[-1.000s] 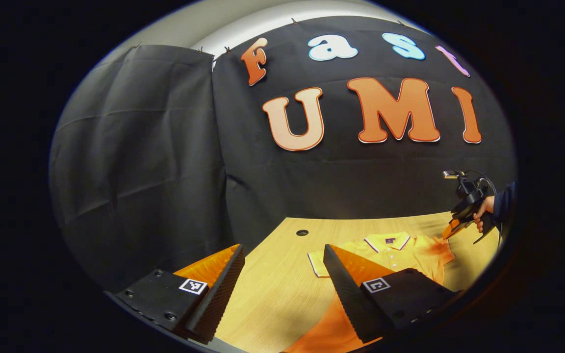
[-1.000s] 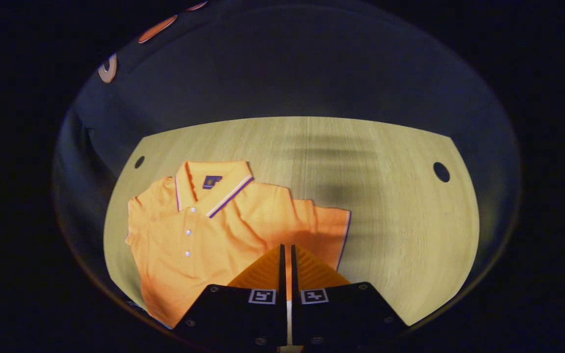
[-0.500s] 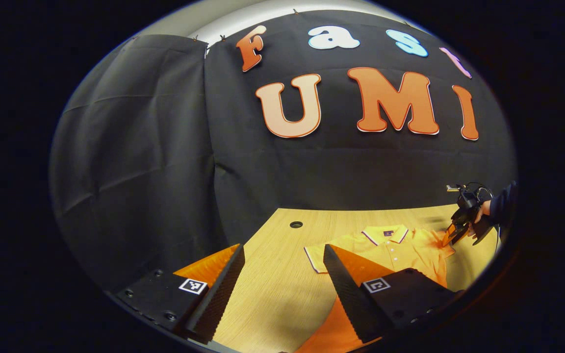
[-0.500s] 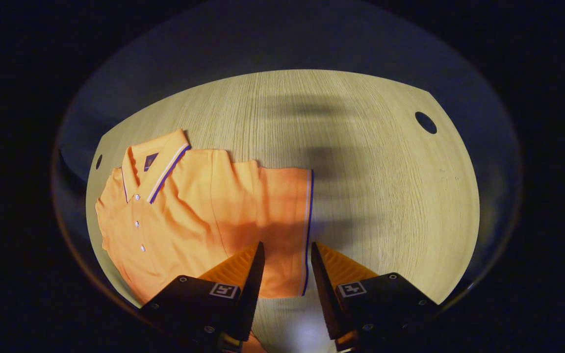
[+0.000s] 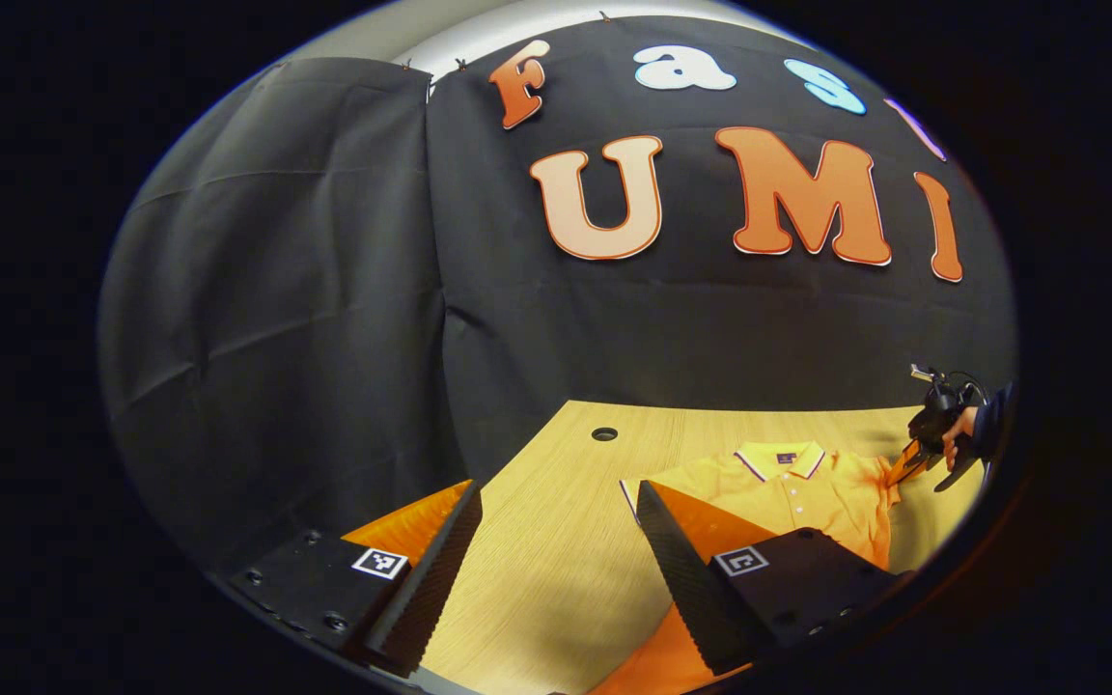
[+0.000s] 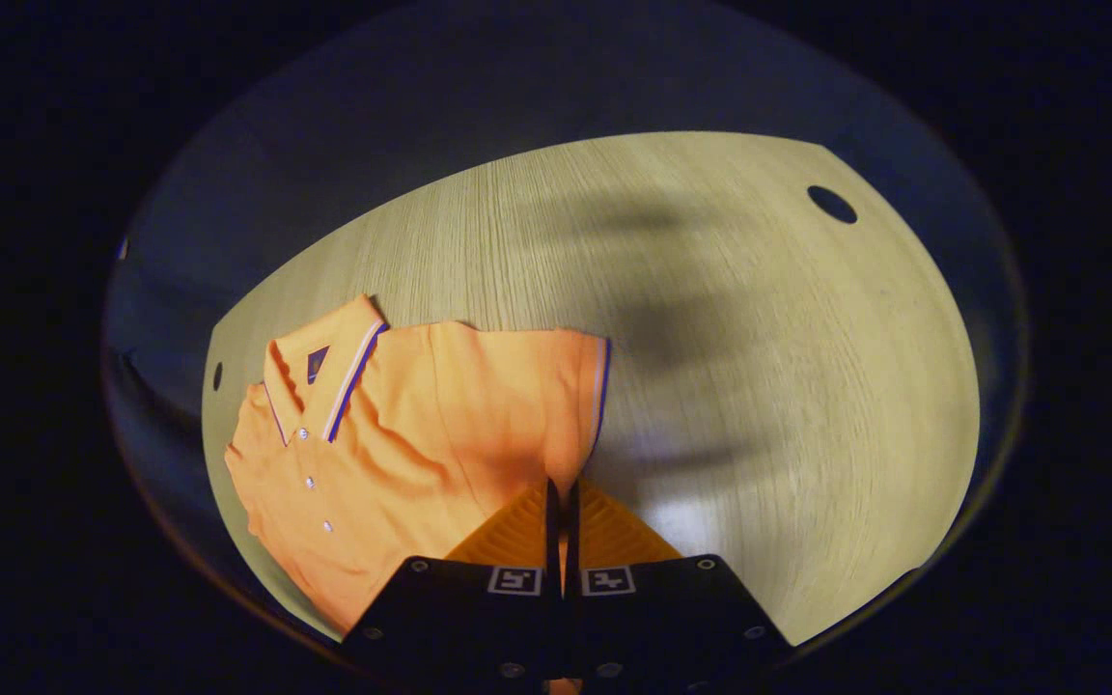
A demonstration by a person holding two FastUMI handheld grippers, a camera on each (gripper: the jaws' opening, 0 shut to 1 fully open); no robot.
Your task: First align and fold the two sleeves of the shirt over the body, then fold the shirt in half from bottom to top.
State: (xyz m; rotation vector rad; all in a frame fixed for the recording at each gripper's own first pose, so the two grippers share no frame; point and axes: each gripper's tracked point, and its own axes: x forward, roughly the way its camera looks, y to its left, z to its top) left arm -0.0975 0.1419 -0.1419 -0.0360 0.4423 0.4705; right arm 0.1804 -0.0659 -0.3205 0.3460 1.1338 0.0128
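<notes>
An orange polo shirt point(image 6: 392, 434) lies face up on a light wooden table point(image 6: 768, 367), its collar point(image 6: 324, 362) toward the far edge and its buttoned placket running down the chest. In the right gripper view, the right gripper point(image 6: 561, 502) sits low over the shirt's trimmed sleeve point(image 6: 556, 386), its two fingers drawn together with the lower edge of the sleeve cloth pinched between them; the sleeve's striped cuff edge runs up from the fingertips across the wood. In the left gripper view, the left gripper point(image 5: 556, 502) hangs above the near part of the table with its fingers spread wide and nothing between them; orange fabric of the shirt point(image 5: 788, 492) lies beneath its right finger. Farther off in that view, a hand point(image 5: 957, 439) in a dark sleeve holds the right gripper point(image 5: 908, 463) down at the shirt's far sleeve. A round hole point(image 5: 604, 433) marks the tabletop near the black cloth wall point(image 5: 305, 290).
</notes>
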